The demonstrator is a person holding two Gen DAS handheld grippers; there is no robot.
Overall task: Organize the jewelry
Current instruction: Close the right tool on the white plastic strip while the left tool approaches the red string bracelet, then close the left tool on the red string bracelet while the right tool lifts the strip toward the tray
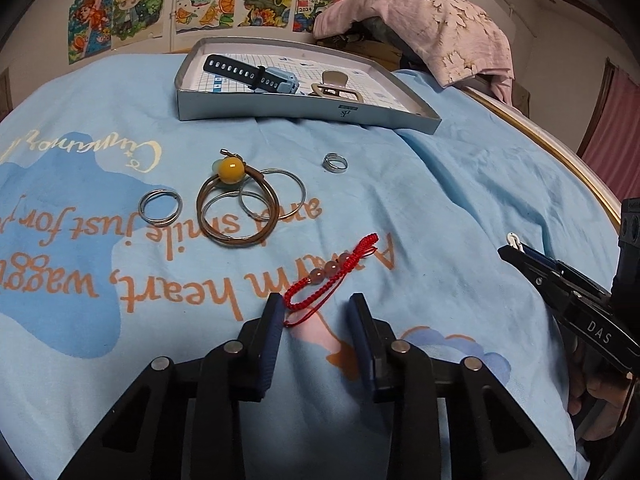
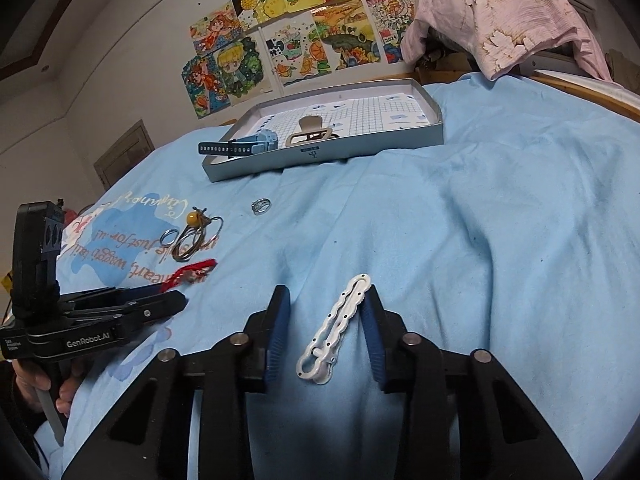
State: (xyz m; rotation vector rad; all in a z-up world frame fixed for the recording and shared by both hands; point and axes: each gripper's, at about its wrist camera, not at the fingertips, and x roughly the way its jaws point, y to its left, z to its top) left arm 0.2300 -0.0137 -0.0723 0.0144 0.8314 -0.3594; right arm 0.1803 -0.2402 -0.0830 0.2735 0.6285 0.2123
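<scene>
Red bracelet (image 1: 328, 280) – between left tongs (image 1: 316, 312), ungripped.

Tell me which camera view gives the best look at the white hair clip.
The right wrist view. There the white hair clip lies full length on the blue sheet between the right hand-held gripper fingers, holes and clasp clear. The left wrist view shows only its tip poking past that gripper's finger at the right edge.
</scene>
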